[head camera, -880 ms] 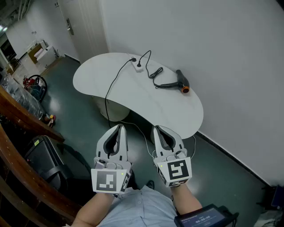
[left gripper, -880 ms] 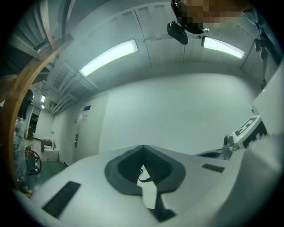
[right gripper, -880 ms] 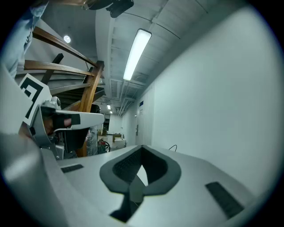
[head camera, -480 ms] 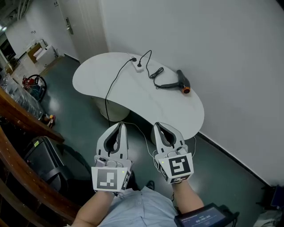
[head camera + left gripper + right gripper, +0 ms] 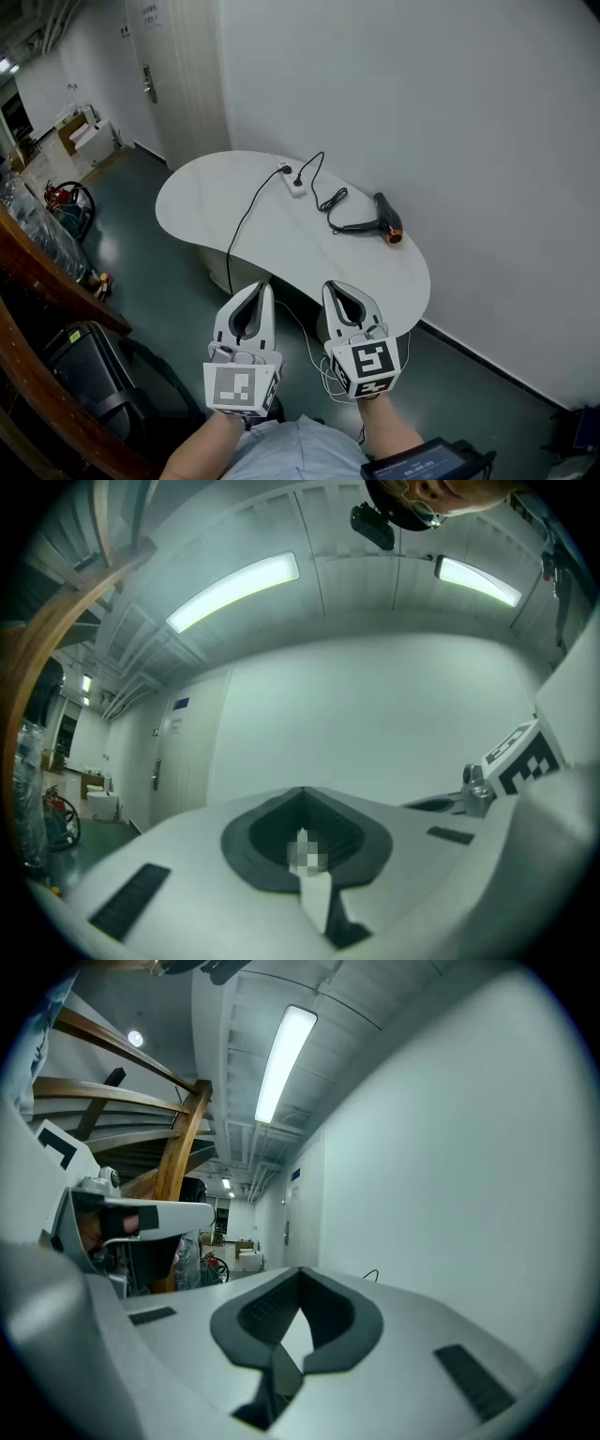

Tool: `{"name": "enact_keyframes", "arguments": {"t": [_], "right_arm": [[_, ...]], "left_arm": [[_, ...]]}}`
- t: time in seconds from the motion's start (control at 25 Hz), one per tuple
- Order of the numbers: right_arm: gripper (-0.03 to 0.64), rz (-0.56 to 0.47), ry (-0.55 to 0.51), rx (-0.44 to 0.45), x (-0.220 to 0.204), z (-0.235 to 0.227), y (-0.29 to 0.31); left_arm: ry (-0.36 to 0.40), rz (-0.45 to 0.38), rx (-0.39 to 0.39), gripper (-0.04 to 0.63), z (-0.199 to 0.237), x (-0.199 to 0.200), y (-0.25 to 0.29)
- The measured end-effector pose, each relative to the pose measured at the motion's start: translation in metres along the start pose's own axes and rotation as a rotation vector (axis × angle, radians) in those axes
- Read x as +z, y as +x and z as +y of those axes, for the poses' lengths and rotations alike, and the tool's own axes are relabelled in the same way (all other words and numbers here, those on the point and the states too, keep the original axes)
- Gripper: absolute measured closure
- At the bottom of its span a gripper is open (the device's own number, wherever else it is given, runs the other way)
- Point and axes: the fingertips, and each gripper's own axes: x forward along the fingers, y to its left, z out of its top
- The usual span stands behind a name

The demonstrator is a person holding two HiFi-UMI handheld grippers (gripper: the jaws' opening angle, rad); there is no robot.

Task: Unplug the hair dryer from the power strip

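While the person stood back from the table (image 5: 197, 202), the left gripper (image 5: 266, 287) and right gripper (image 5: 330, 285) hung side by side well short of it, each with jaws pressed together on nothing. The dryer (image 5: 384, 217) lay on the table near the wall, its cord (image 5: 328, 199) plugged into the strip (image 5: 294, 180).

Nothing legible from my position: the notice (image 5: 150, 11) high on the door (image 5: 183, 84) is too small to read, the device screen (image 5: 420, 463) below my right arm shows only faint lines, and my left gripper (image 5: 266, 286) carries a marker cube (image 5: 242, 389) of plain black-and-white squares.
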Motion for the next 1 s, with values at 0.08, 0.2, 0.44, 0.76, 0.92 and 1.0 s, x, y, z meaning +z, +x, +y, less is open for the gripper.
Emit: {"name": "enact_keyframes", "arguments": {"t": [0.08, 0.2, 0.44, 0.76, 0.92, 1.0], "right_arm": [[0.62, -0.006, -0.005, -0.01, 0.005, 0.001, 0.015], [0.62, -0.003, -0.012, -0.035, 0.01, -0.001, 0.033], [0.62, 0.014, 0.001, -0.095, 0.004, -0.004, 0.056], [0.62, 0.039, 0.022, -0.13, -0.009, -0.016, 0.079], [0.62, 0.043, 0.026, -0.136, -0.012, -0.03, 0.096], [0.62, 0.041, 0.029, -0.134, -0.015, -0.039, 0.111]], "left_arm": [[-0.002, -0.009, 0.003, 0.597, 0.015, 0.002, 0.009], [-0.012, -0.008, 0.007, 0.597, 0.038, 0.0, 0.02], [-0.017, 0.013, -0.035, 0.597, 0.059, -0.015, 0.033], [-0.027, 0.046, -0.065, 0.597, 0.073, -0.034, 0.059], [-0.028, 0.063, -0.062, 0.597, 0.079, -0.044, 0.079], [-0.03, 0.068, -0.063, 0.597, 0.082, -0.051, 0.094]]}}
